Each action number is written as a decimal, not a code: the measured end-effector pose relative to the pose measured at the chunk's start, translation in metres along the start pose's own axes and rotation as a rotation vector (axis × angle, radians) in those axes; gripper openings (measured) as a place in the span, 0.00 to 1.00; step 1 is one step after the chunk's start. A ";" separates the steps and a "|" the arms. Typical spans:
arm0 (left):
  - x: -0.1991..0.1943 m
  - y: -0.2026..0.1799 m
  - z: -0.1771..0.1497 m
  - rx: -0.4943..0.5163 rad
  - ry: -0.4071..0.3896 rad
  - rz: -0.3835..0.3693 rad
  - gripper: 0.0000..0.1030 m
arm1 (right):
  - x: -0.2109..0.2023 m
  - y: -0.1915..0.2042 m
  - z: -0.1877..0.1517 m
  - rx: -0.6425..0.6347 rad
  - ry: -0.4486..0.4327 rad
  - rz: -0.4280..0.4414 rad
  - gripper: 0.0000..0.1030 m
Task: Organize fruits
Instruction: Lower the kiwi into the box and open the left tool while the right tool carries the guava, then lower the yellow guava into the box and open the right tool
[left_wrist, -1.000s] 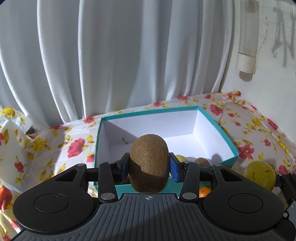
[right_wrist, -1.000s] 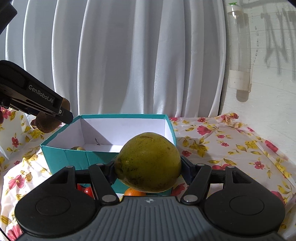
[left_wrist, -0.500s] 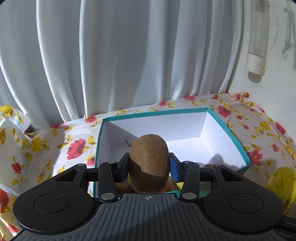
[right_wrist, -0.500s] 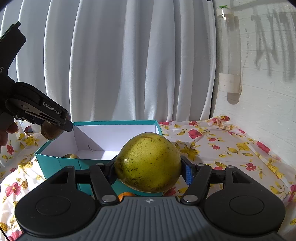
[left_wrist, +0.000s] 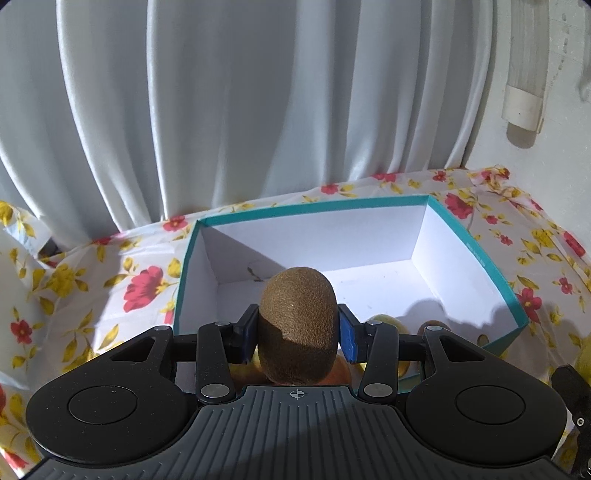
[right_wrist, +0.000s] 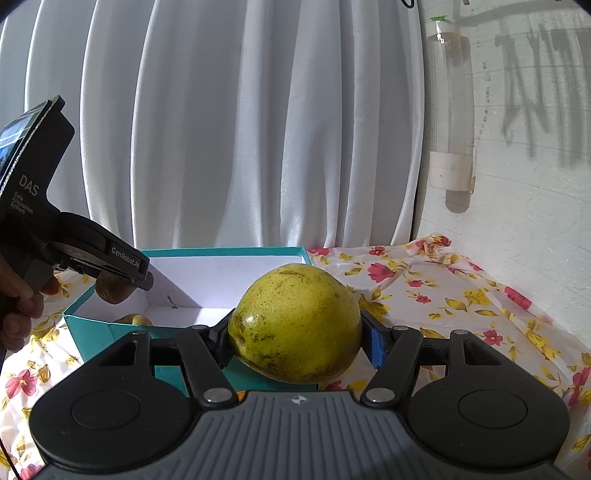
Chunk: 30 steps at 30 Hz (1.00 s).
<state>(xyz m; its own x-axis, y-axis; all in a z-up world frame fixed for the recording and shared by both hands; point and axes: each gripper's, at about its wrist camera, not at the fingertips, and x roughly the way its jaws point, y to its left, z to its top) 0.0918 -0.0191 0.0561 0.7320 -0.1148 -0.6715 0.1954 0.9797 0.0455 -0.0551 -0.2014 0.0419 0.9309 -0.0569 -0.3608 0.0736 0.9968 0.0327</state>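
Note:
My left gripper (left_wrist: 298, 328) is shut on a brown kiwi (left_wrist: 298, 314) and holds it over the near left part of the teal box (left_wrist: 476, 254), which is white inside. Fruits (left_wrist: 384, 321) lie at the box's near wall, partly hidden. My right gripper (right_wrist: 295, 332) is shut on a yellow-green pear (right_wrist: 295, 321), held in front of the box's near right corner (right_wrist: 122, 334). In the right wrist view the left gripper (right_wrist: 122, 271) holds the kiwi (right_wrist: 110, 291) above the box's left rim.
A flowered cloth (left_wrist: 74, 280) covers the table. White curtains (left_wrist: 221, 110) hang behind the box, and a white wall (right_wrist: 517, 221) with a clear tube (right_wrist: 450, 110) stands at the right. An orange fruit (right_wrist: 240, 396) peeks out below the pear.
My left gripper has moved forward with the kiwi, from before the box's near wall to over its inside. My right gripper has shifted right and back with the pear.

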 end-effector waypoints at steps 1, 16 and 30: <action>0.004 0.000 -0.001 0.001 0.004 0.000 0.46 | 0.001 0.000 0.000 0.000 0.001 -0.002 0.64; 0.061 0.006 -0.013 -0.032 0.106 -0.012 0.46 | 0.000 -0.001 0.003 0.002 0.010 -0.041 0.64; 0.061 0.012 -0.006 -0.070 0.082 -0.026 0.63 | -0.001 -0.002 0.004 0.009 0.010 -0.061 0.64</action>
<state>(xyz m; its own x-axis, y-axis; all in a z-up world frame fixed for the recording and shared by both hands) 0.1349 -0.0136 0.0108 0.6707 -0.1289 -0.7305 0.1654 0.9860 -0.0220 -0.0546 -0.2034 0.0460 0.9211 -0.1166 -0.3715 0.1332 0.9909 0.0192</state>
